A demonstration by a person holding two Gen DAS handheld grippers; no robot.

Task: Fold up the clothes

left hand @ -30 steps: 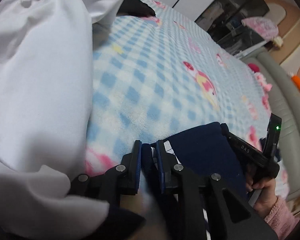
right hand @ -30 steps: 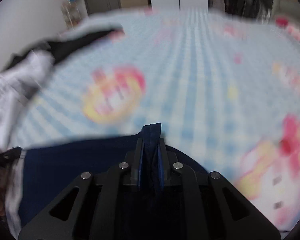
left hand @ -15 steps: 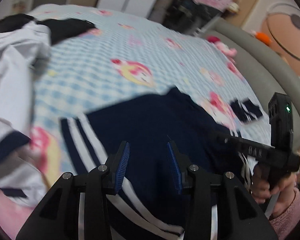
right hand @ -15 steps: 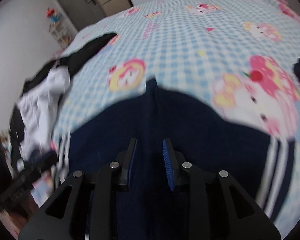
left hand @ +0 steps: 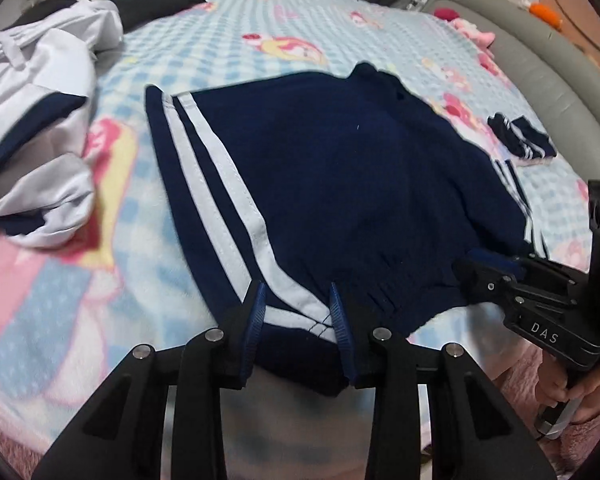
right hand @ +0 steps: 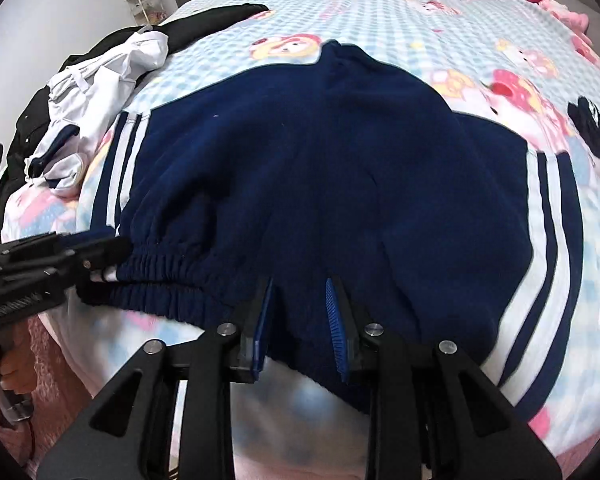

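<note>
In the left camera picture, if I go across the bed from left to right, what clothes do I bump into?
White jacket with navy trim → navy shorts with white side stripes → small folded navy striped piece. The black garment at the far top is left out, since it lies above the jacket rather than beside it.

Black left gripper (left hand: 298, 312), blue-padded fingers (left hand: 337, 312), silver screws, pink fuzzy sleeve (left hand: 592, 428).
</note>
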